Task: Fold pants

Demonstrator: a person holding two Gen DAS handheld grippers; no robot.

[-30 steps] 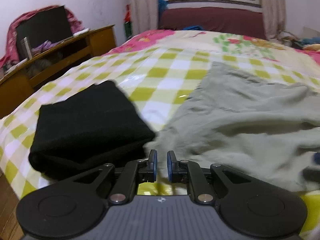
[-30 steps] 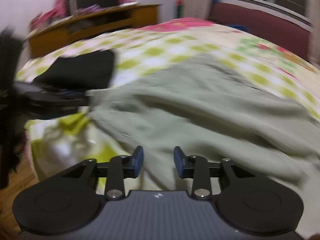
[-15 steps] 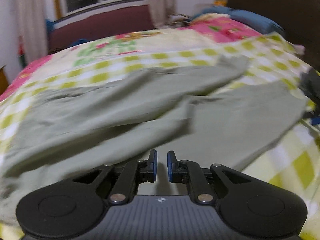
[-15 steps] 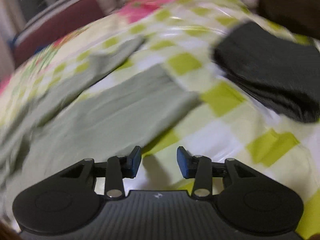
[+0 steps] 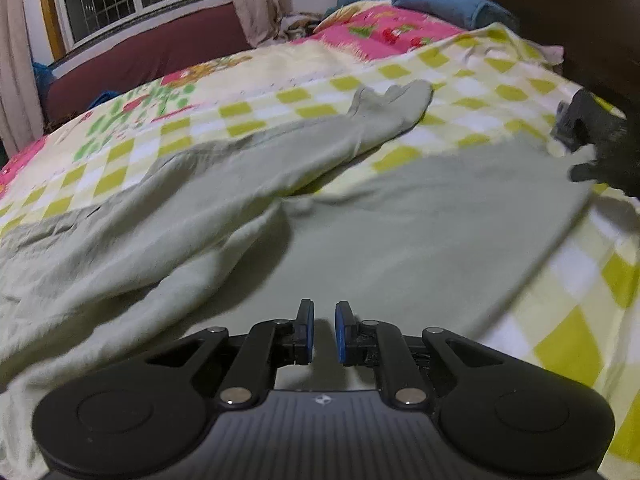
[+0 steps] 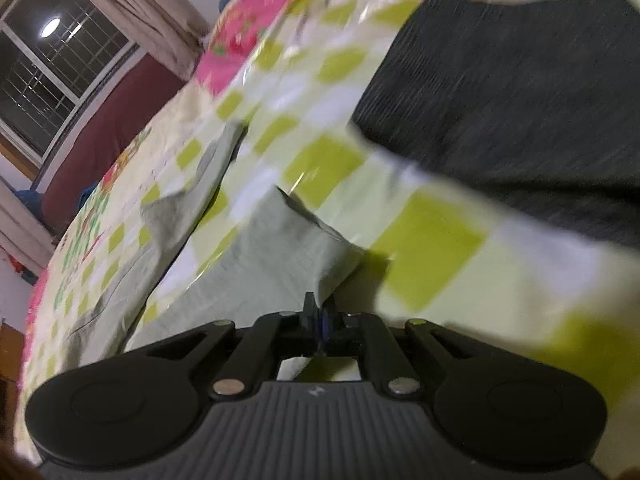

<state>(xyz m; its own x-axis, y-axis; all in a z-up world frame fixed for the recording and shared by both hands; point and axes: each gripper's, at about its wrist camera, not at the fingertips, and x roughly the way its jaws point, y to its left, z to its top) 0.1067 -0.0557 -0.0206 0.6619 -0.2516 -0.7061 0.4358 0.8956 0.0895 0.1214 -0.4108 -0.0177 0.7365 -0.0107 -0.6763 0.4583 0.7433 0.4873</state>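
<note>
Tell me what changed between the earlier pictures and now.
Both grippers swung from the waist end to the leg end of the grey-green pants. The right gripper, open earlier, has just closed on the near leg's hem corner. The left gripper stays nearly closed, holding nothing. The pants remain unfolded on the checked bedspread.

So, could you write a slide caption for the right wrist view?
Right tool shut on a corner of the grey-green pants, near a folded black garment.

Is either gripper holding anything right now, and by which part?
The right gripper is shut on the sage-green cotton pants, at a leg's hem corner. The left gripper holds nothing visible.
</note>
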